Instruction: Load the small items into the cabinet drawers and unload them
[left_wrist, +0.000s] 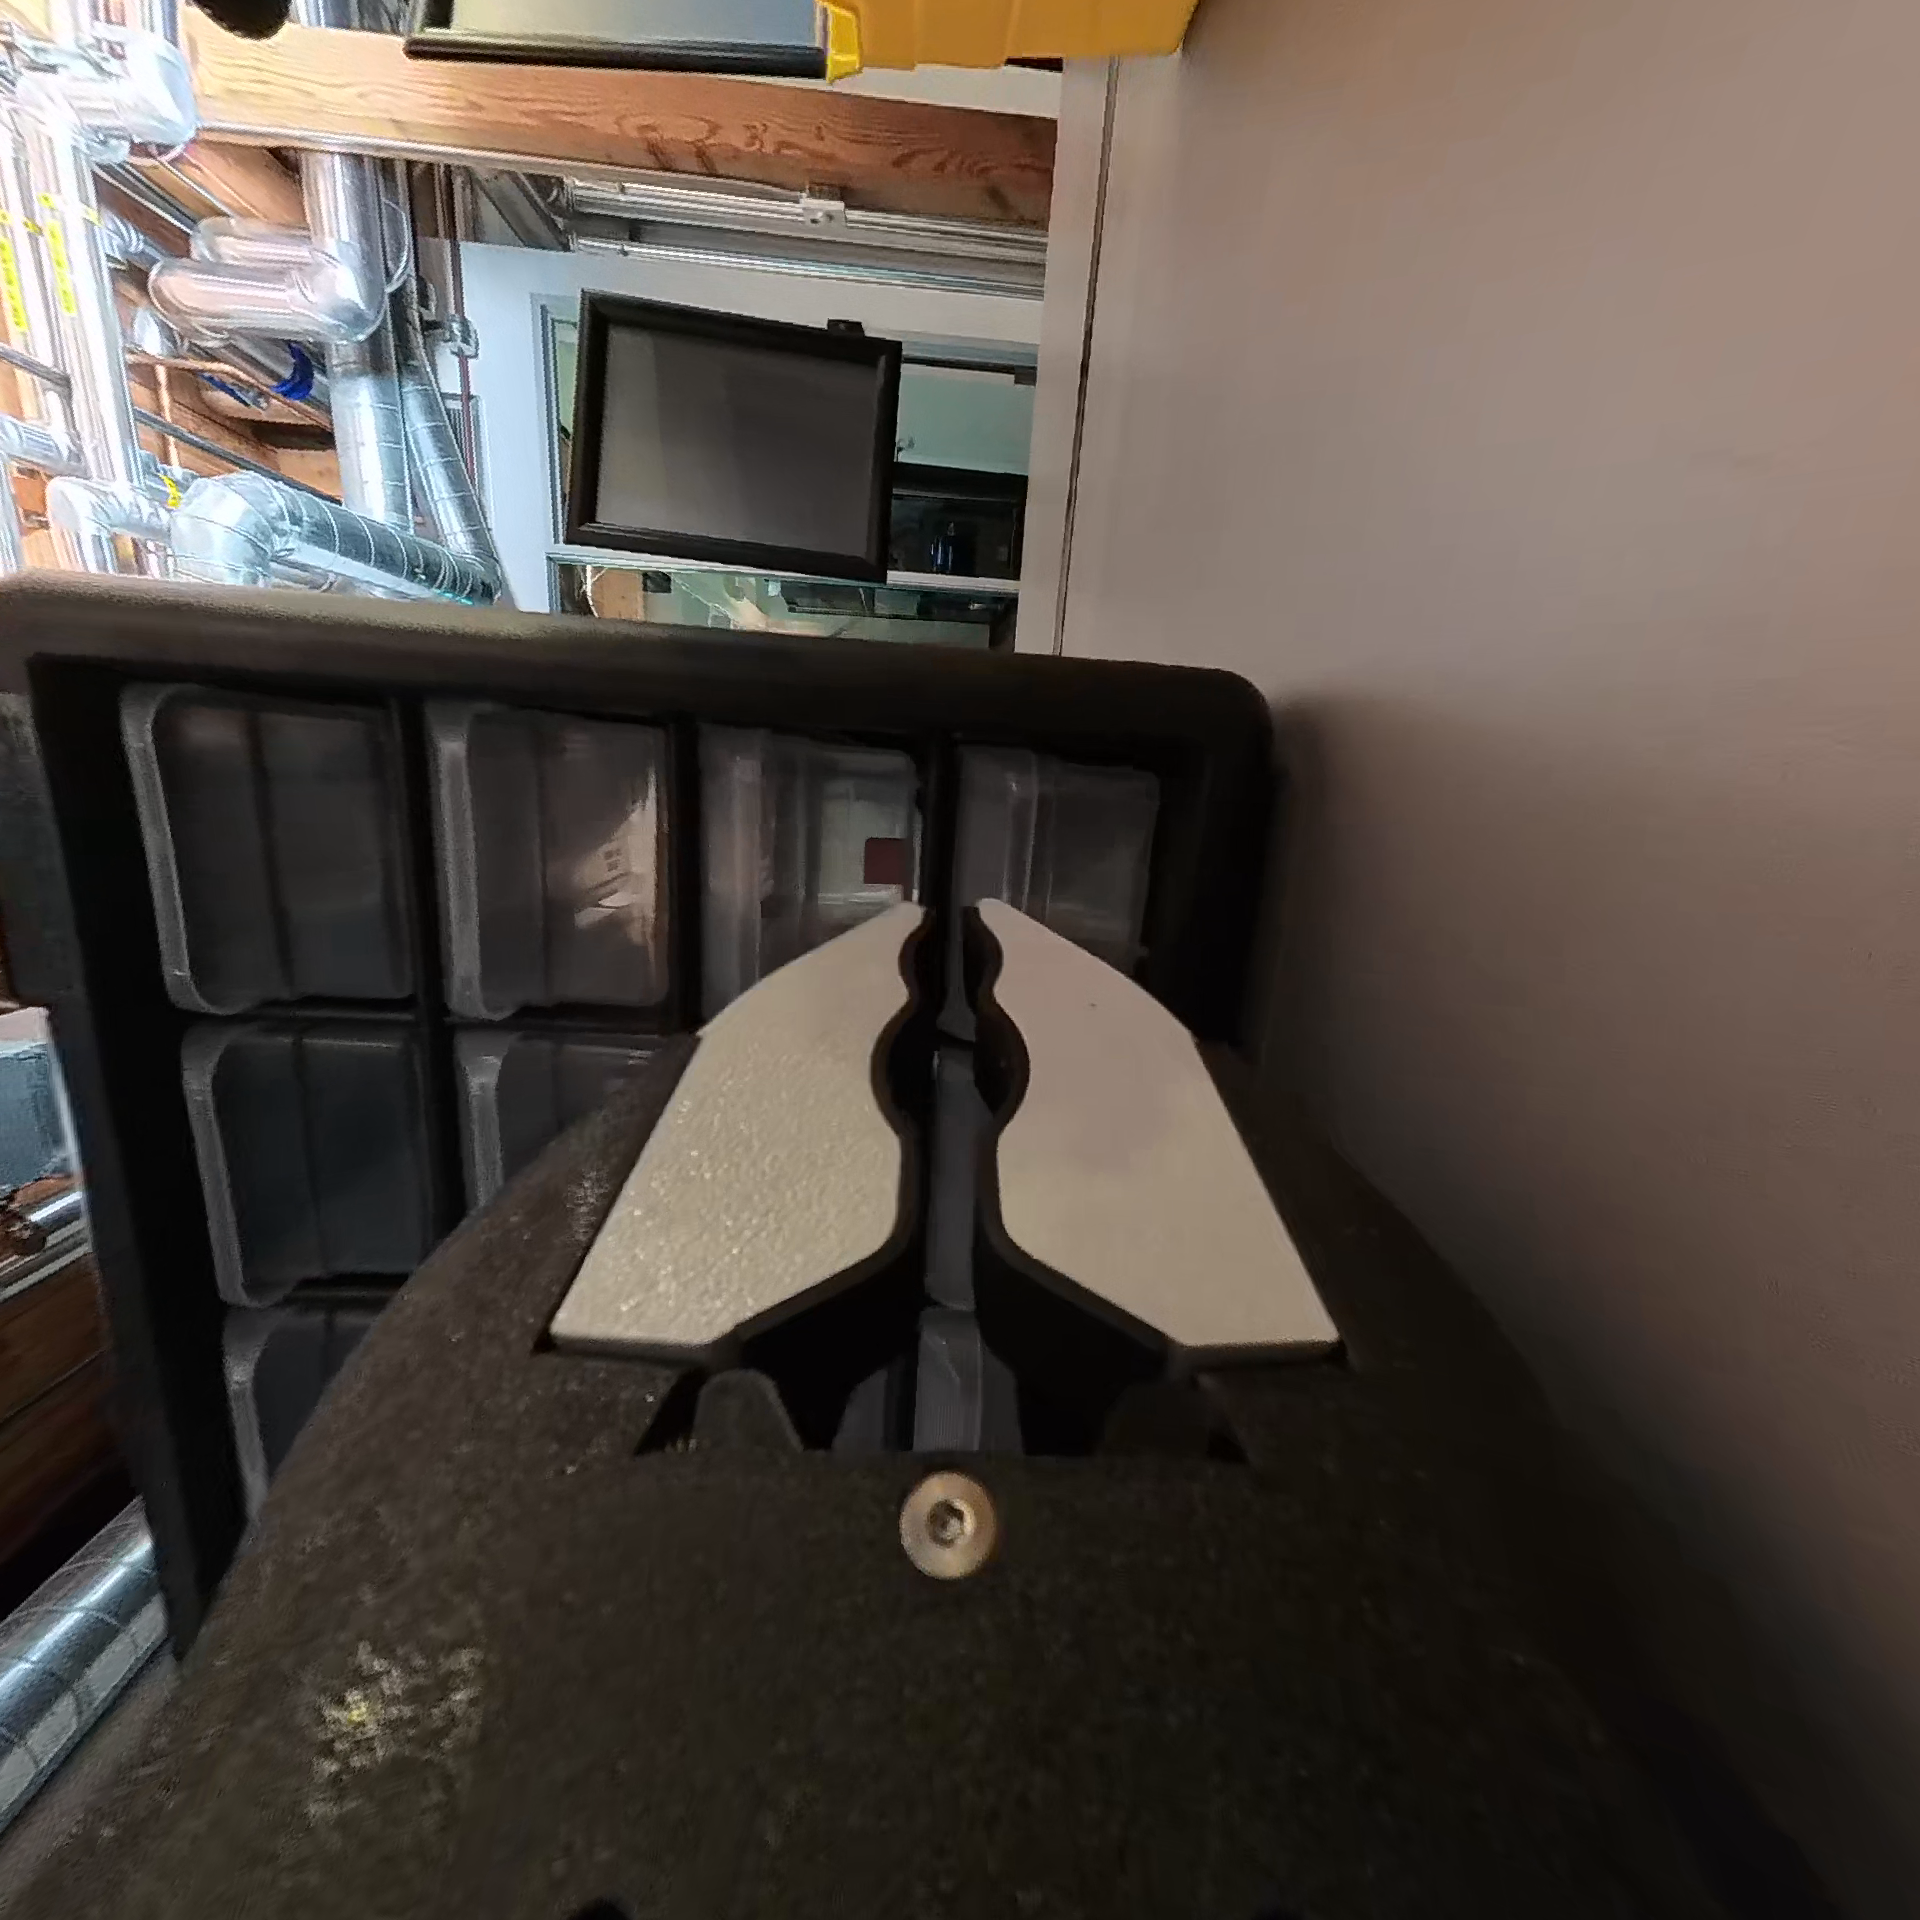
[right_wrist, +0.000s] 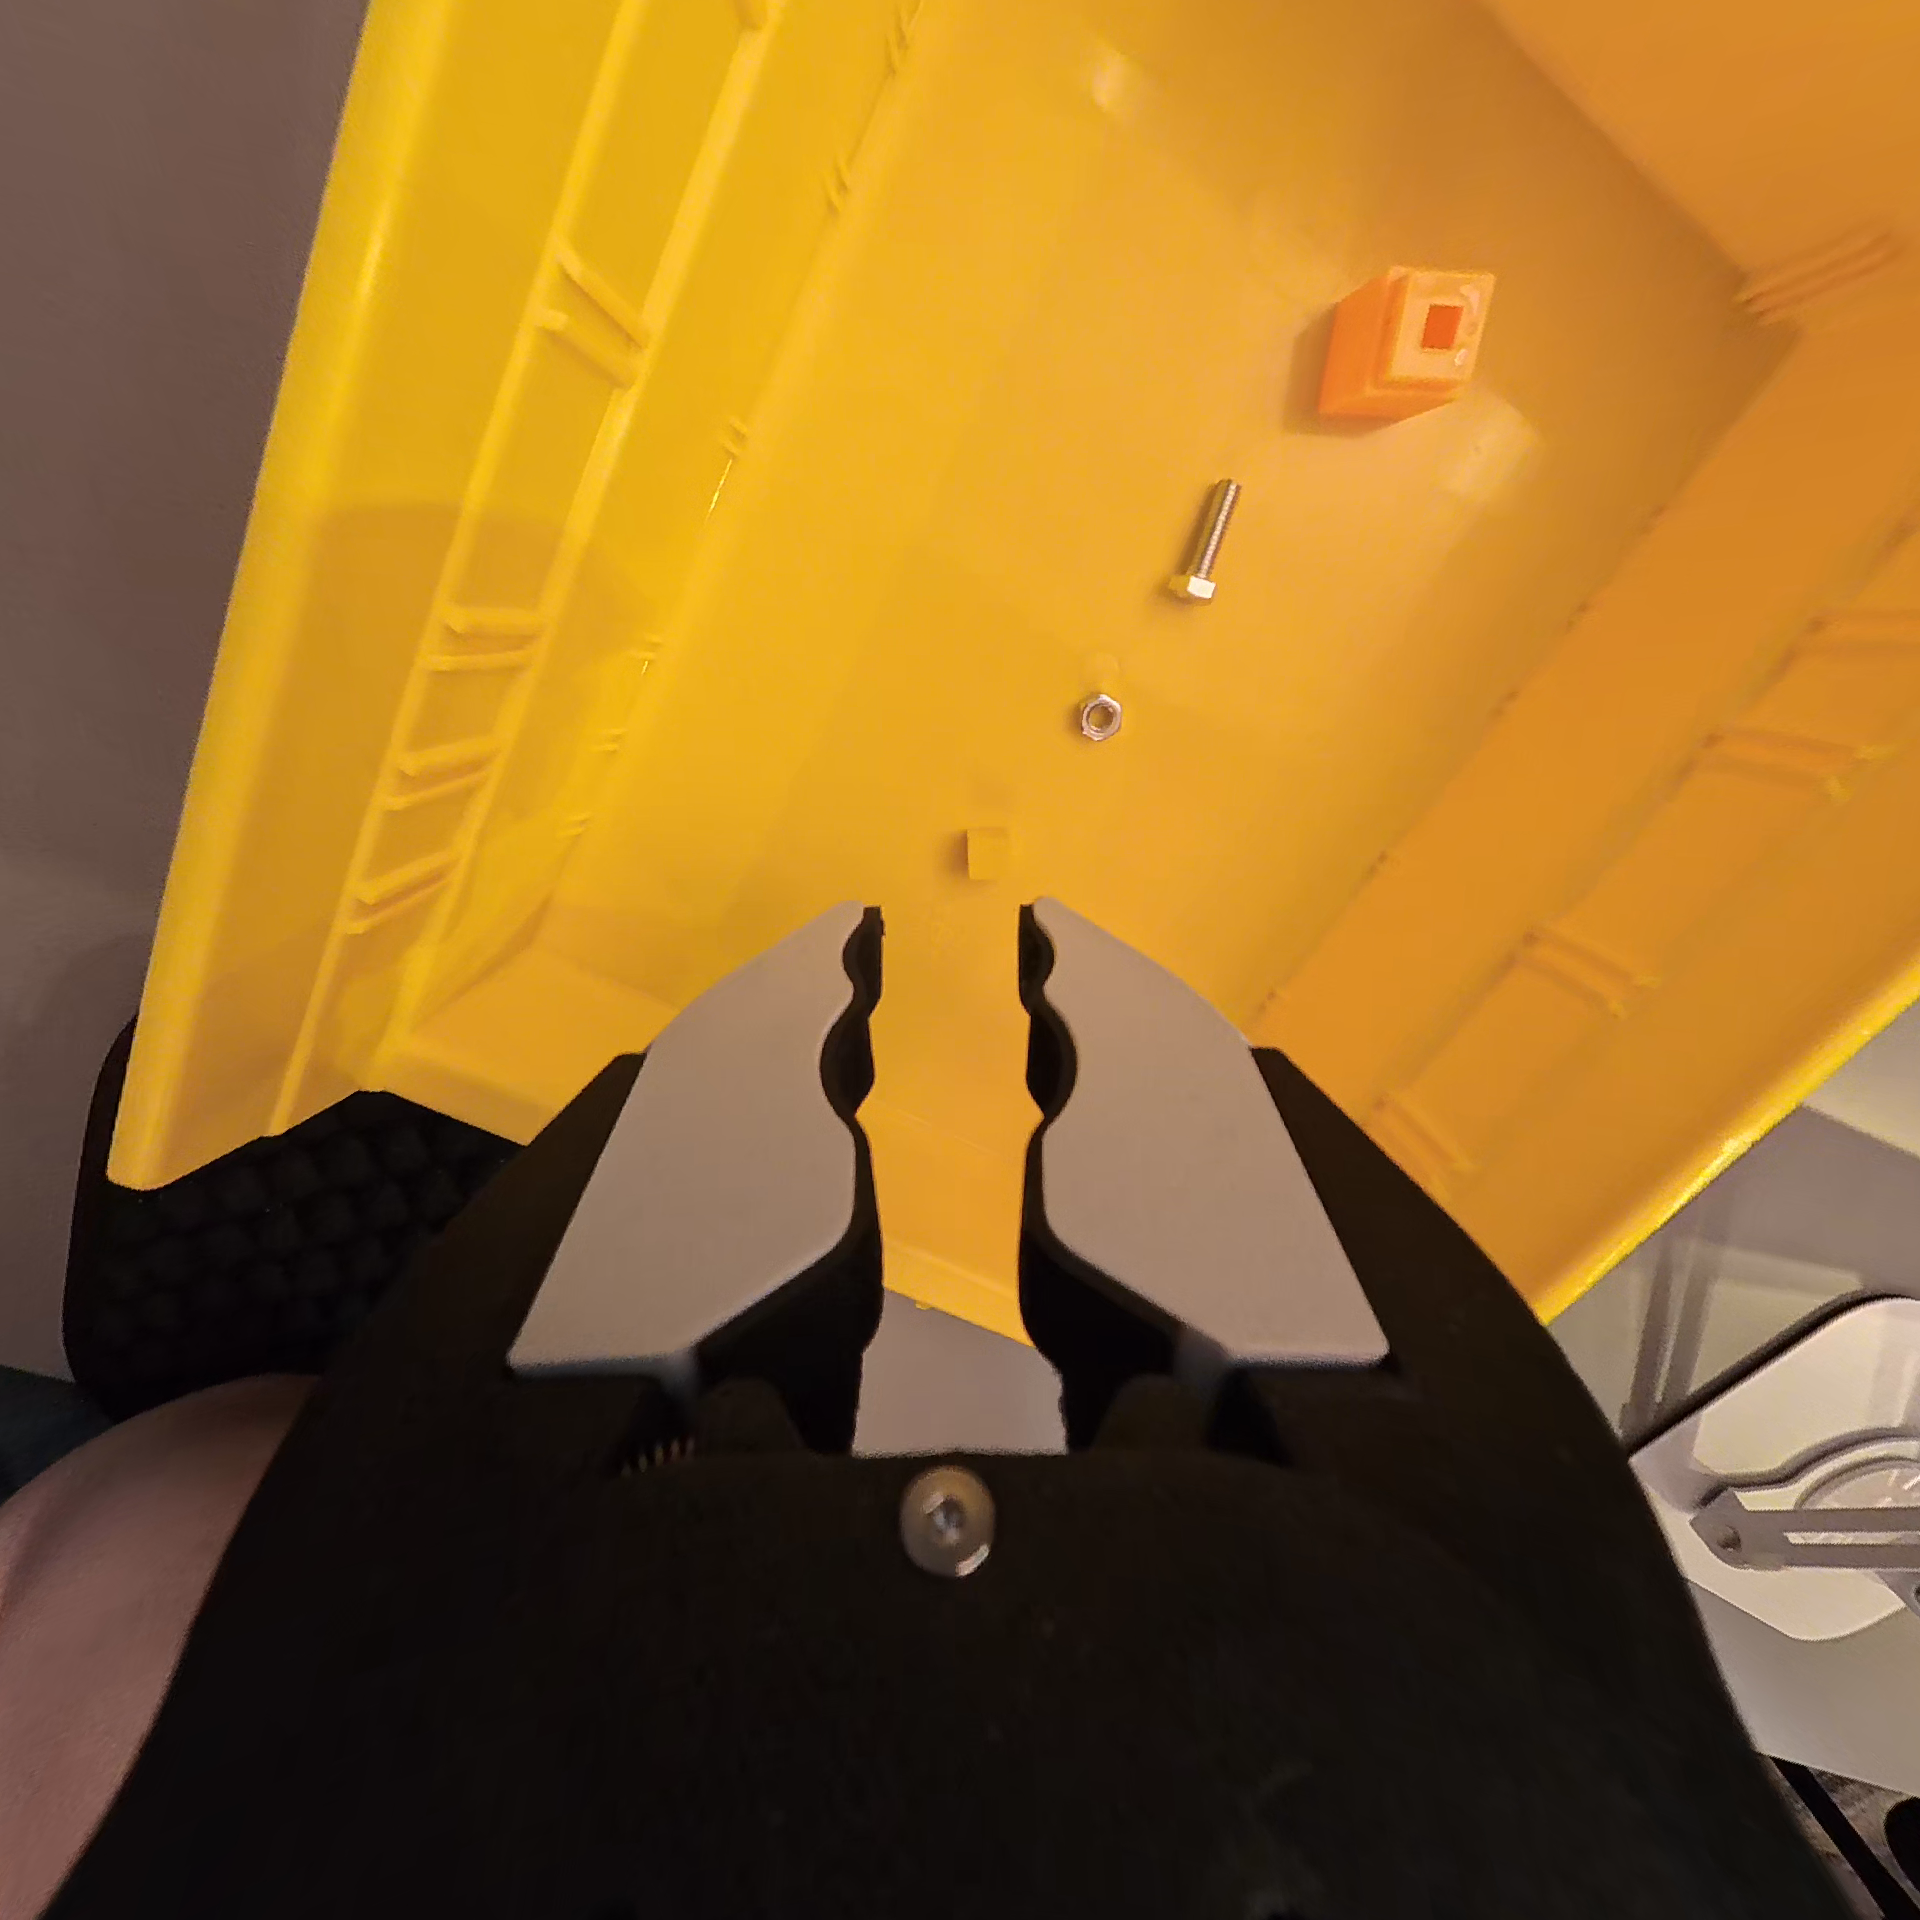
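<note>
In the left wrist view a black cabinet with clear plastic drawers stands close in front, against a wall. My left gripper is at the cabinet's right side, and its jaws are almost closed. A thin grey plastic strip, a drawer's handle lip, runs between the pads. A red item shows inside one drawer. In the right wrist view my right gripper is open, with nothing between its fingers, over a yellow bin. In the bin lie a small yellow cube, a nut, a bolt and an orange block.
A plain wall lies right of the cabinet. A dark monitor and silver ducts are behind it. A black honeycomb mat lies under the bin's corner. A white object with a metal tool is at the lower right. Spacing between my two grippers at the tips: around 30 cm. The small yellow cube is about 6 cm from my right fingertips and 30 cm from my left. From the right gripper's tips to the nut is close to 7 cm.
</note>
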